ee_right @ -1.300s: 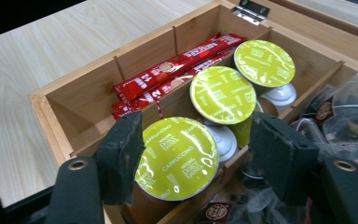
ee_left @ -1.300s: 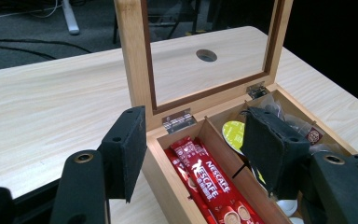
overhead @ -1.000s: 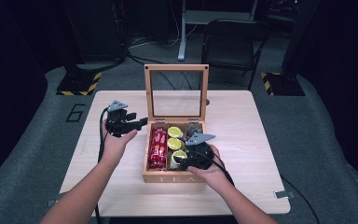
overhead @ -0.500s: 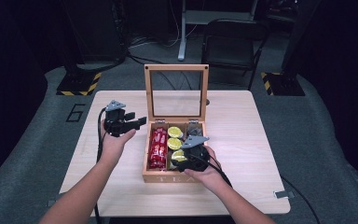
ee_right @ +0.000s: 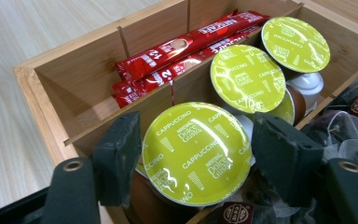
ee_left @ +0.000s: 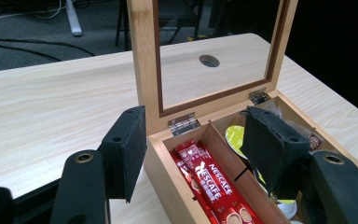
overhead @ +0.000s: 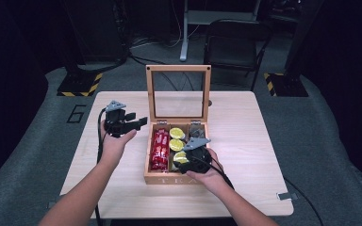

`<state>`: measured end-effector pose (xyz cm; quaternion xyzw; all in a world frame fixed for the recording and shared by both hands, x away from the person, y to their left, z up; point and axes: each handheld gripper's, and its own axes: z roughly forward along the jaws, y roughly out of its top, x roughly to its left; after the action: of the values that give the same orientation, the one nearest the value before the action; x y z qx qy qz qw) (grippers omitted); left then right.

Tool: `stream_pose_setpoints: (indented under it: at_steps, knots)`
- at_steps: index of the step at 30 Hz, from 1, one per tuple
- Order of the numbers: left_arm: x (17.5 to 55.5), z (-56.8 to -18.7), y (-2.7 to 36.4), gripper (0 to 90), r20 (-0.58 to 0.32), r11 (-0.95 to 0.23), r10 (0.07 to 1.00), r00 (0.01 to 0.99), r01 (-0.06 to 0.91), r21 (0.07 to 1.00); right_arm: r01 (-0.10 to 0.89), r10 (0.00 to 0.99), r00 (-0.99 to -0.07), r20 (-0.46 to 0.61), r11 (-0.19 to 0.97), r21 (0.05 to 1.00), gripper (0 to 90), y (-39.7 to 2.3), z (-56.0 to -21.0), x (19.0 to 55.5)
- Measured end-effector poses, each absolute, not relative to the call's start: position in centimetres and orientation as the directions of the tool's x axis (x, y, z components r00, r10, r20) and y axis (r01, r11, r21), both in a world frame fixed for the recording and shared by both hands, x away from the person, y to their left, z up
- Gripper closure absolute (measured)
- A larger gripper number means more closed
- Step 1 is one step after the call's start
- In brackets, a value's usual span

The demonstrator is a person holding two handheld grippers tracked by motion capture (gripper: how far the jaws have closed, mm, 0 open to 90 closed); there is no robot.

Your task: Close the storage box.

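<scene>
The right gripper (ee_right: 193,154) is reaching into the wooden tea box (overhead: 156,178) at the centre of the high view, and its jaws have just been closing in on the nearest cappuccino capsule (ee_right: 196,151). That capsule is sitting between the 2 pads at the lower middle of the right gripper view; the left pad looks to be meeting its rim while the right pad is standing just clear, so the jaws are still apart and no grip is made yet. The hand is probably held low over the middle compartment so the pads can straddle the capsule's round lid from both sides.

The capsule is lying with its green foil lid facing up and slightly toward the camera, its short axis running from lid down to the brown cup below. 2 more capsules (ee_right: 247,78) are lying in a row beyond it toward the upper right.

The left gripper (overhead: 133,121) is hovering at the left of the box with its jaws apart and nothing between them, likely waiting. Red Nescafe sachets (ee_right: 182,44) are lying lengthwise in the neighbouring compartment.
</scene>
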<state>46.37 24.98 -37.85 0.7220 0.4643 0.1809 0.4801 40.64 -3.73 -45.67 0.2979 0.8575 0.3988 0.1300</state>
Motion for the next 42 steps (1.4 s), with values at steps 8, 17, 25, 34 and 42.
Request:
stream_pose_setpoints:
  at_steps: [8,17,25,34,42]
  knots:
    - [46.40,-37.90,24.83,39.9,-0.185,-0.108,0.843,0.504,0.496,0.861,0.390,0.608,-0.794,-0.008,0.519,0.760,36.1,-3.67,-45.73,40.65]
    - [46.40,-37.89,24.84,39.9,-0.185,-0.108,0.844,0.504,0.497,0.861,0.386,0.608,-0.794,-0.010,0.517,0.764,36.3,-3.64,-45.63,40.59]
    - [46.40,-37.90,24.81,39.9,-0.186,-0.107,0.844,0.503,0.497,0.861,0.395,0.608,-0.794,-0.001,0.517,0.760,34.5,-3.63,-45.68,40.66]
    - [46.41,-37.91,24.76,39.9,-0.182,-0.112,0.843,0.507,0.496,0.861,0.384,0.603,-0.798,-0.018,0.532,0.755,34.0,-3.35,-45.81,40.51]
    - [46.40,-37.91,24.80,39.9,-0.175,-0.124,0.841,0.512,0.497,0.859,0.384,0.611,-0.791,-0.022,0.524,0.760,35.9,-3.43,-45.68,40.47]
